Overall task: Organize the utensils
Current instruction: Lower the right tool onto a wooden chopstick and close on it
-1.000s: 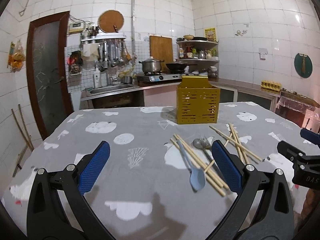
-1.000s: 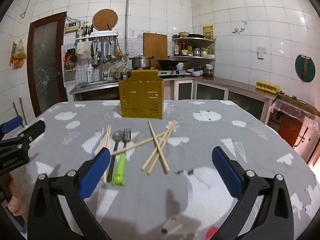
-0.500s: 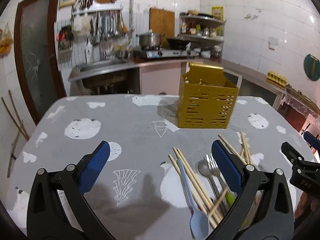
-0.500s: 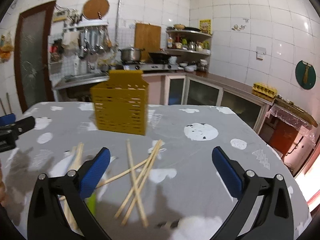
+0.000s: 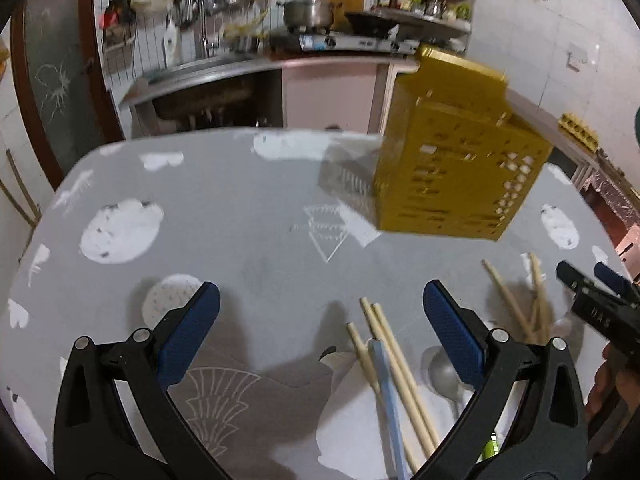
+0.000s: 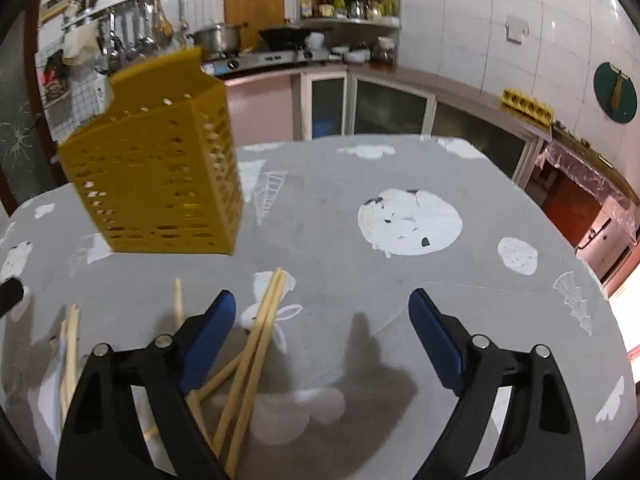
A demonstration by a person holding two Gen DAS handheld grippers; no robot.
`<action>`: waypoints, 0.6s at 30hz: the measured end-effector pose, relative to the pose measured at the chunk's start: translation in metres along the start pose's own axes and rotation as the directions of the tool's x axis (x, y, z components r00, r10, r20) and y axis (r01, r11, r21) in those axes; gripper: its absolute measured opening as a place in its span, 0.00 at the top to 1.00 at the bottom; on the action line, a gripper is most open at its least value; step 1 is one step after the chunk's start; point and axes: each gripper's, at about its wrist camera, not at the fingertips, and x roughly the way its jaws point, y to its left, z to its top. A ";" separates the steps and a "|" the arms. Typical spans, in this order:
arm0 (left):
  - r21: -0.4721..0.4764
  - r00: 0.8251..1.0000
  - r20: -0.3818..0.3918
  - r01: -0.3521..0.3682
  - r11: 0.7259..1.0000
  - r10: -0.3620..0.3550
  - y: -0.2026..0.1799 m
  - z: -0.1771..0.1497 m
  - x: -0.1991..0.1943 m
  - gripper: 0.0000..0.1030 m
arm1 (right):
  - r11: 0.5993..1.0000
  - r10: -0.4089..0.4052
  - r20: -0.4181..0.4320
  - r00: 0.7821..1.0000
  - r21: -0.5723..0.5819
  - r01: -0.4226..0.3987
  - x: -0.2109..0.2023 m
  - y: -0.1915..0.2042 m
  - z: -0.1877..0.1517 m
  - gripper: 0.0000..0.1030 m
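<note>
Both my grippers came closer to the utensils

My left gripper (image 5: 320, 336) is spread empty over chopsticks (image 5: 394, 364); my right gripper (image 6: 322, 334) is closing, nothing between, holder (image 6: 160, 176) now nearer.

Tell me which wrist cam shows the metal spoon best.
Left wrist view: the metal spoon lies beside the chopsticks, its bowl partly behind a finger of the left gripper. I can't make it out in the right wrist view.

Home kitchen. White tiled walls (image 6: 460, 8), gas stove (image 6: 264, 58) with pot (image 6: 216, 38) and wok (image 6: 286, 36), cutting board (image 6: 254, 0), ladles on rack (image 6: 128, 32), spice shelf (image 6: 348, 6), sink (image 5: 208, 66), clothed table (image 6: 360, 184).
</note>
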 end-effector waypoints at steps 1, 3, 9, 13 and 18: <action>-0.003 1.000 -0.010 0.000 1.000 0.000 0.001 -0.001 0.004 0.05 | 1.000 0.000 -0.013 1.000 0.005 0.000 0.005 -0.001 0.000 0.19; -0.012 1.000 -0.028 0.002 1.000 -0.003 0.003 -0.006 0.012 0.05 | 1.000 0.002 -0.026 1.000 0.013 -0.002 0.010 -0.004 -0.001 0.19; 0.018 0.998 -0.041 -0.056 0.998 0.057 0.003 -0.014 0.026 0.05 | 1.000 -0.010 -0.064 0.998 0.017 0.011 0.023 -0.002 -0.010 0.20; 0.026 0.996 -0.072 -0.050 0.998 0.051 0.003 -0.018 0.034 0.05 | 1.000 -0.015 -0.081 0.997 0.006 0.016 0.026 0.001 -0.012 0.21; 0.026 0.996 -0.068 -0.048 0.999 0.050 0.002 -0.020 0.033 0.05 | 1.000 -0.007 -0.109 0.994 -0.010 0.006 0.030 0.009 -0.012 0.30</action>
